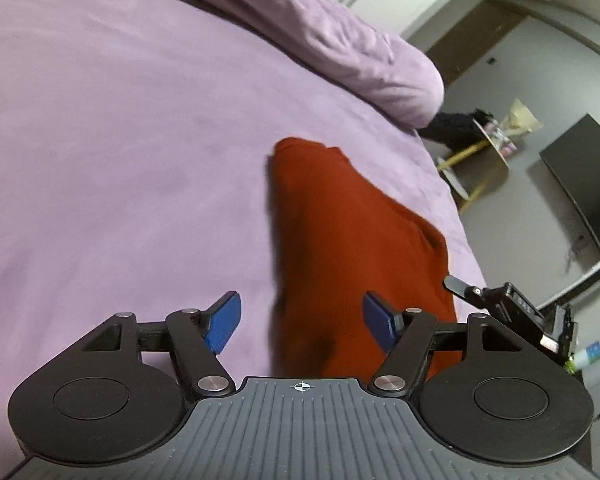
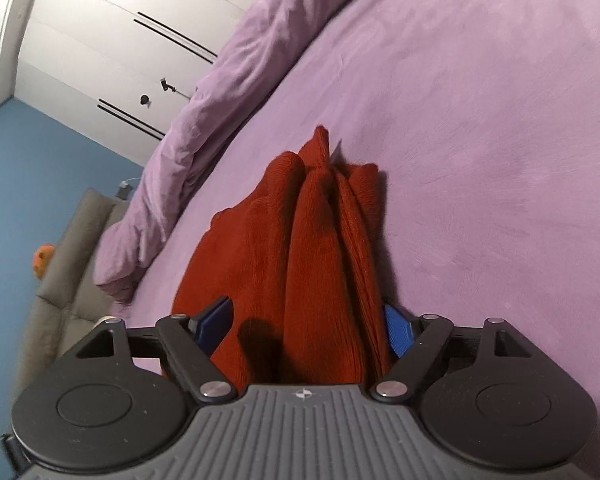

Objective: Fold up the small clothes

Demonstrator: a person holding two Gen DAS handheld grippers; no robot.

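Observation:
A rust-red knitted garment (image 1: 340, 240) lies on the lilac bedsheet (image 1: 120, 140), near the bed's right edge in the left wrist view. My left gripper (image 1: 302, 324) is open just above its near end; the left blue pad (image 1: 224, 326) is over bare sheet and the right pad (image 1: 380, 322) over the cloth. In the right wrist view the garment (image 2: 312, 240) is bunched into long upright ridges that run between the jaws of my right gripper (image 2: 306, 328). That gripper stands open: the right pad (image 2: 398, 334) is against the outer ridge and the left pad (image 2: 214, 322) is clear of the ridges.
A rolled lilac duvet (image 1: 340, 40) lies along the far side of the bed. Beyond the bed edge are a small round table with yellow legs (image 1: 488, 148) and a dark screen (image 1: 588, 184). White wardrobe doors (image 2: 120, 40), a blue wall and a grey padded seat (image 2: 68, 272) show in the right wrist view.

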